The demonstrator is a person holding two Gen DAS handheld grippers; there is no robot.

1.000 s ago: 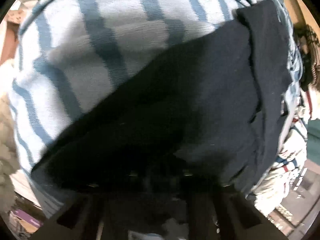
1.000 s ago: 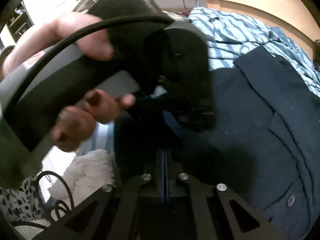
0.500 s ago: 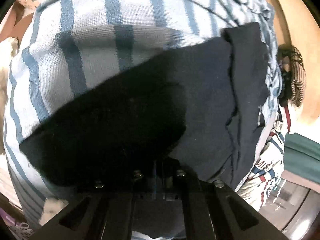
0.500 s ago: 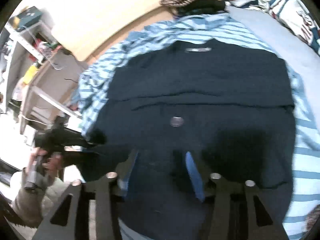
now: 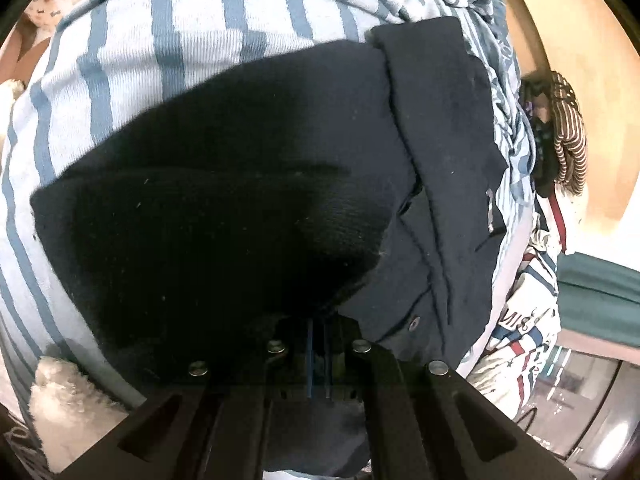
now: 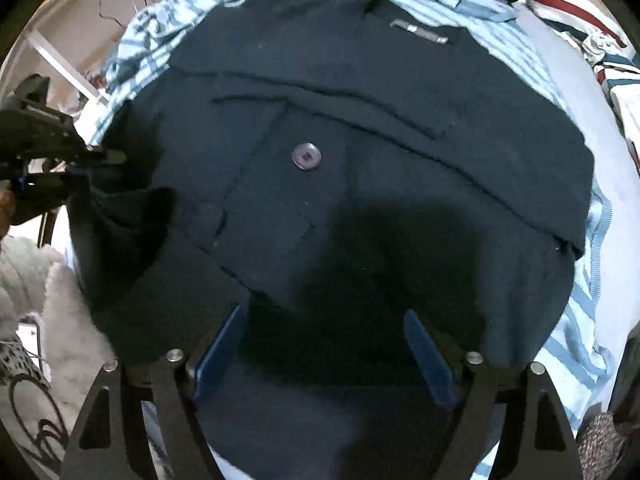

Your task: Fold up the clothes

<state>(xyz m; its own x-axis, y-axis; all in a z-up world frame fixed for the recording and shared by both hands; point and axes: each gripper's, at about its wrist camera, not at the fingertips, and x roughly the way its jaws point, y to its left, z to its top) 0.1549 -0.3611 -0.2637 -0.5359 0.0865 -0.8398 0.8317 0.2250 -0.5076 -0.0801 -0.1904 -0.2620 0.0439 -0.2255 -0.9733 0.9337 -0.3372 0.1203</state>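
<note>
Navy garment [image 6: 360, 128]: matt cloth, fine knit texture, flecked with lint; one glossy plastic button [image 6: 306, 156] on its front.
Striped cloth [image 5: 192, 36] beneath the navy garment: soft ribbed weave, blue and white, matt.
Fleecy white fabric [image 5: 64, 404] beside the navy garment's edge: fluffy, rough pile.
Hand-held gripper pads [image 6: 426, 354]: smooth blue; frames matt black plastic with shiny metal screw heads.

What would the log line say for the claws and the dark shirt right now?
left claw: shut on navy shirt edge | right claw: opening, empty, above shirt | shirt: on striped cloth
</note>
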